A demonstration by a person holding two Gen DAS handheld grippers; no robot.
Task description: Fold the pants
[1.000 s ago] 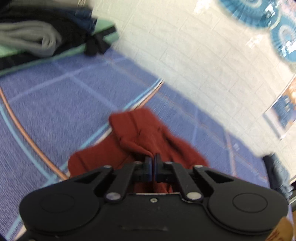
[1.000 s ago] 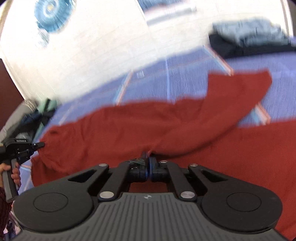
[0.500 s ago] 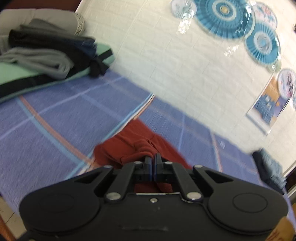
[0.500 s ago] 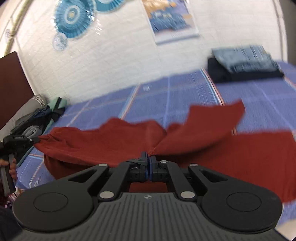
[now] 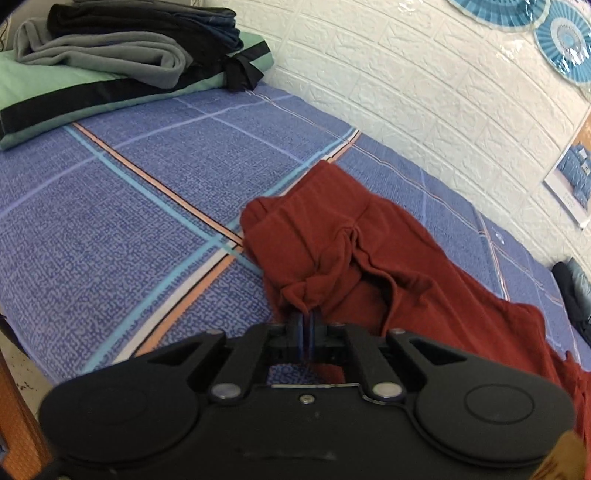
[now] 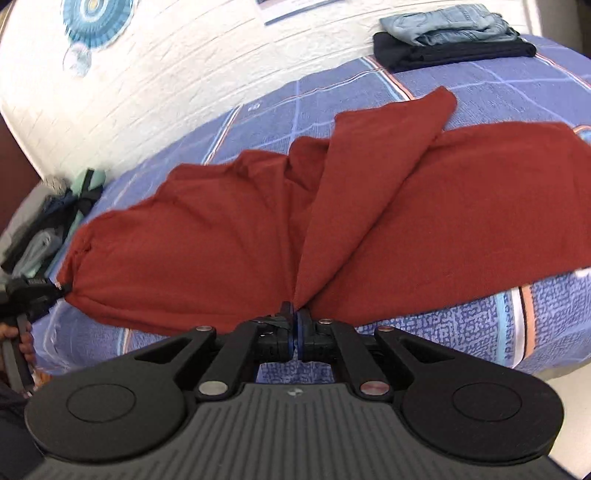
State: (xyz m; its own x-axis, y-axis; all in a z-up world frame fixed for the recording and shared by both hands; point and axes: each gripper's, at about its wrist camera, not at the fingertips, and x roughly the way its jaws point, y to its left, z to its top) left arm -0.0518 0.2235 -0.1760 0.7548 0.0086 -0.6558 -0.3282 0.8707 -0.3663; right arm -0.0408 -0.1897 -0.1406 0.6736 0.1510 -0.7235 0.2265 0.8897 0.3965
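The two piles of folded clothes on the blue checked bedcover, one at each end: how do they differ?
The pile of grey and black clothes holds several loosely folded garments; the pile with light blue jeans seems to hold only two, neatly stacked. The first rests on a mint green cushion, the second directly on the bedcover. Both lie by the white wall.

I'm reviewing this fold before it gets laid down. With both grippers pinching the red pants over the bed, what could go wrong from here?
1. The left gripper holds only a small bunched tuft of the red pants, so the cloth may slip free.
2. The upper leg lies skewed across the lower one, so the legs may not line up.
3. The right gripper pinches at the edge of the bed; released here, cloth may hang off.
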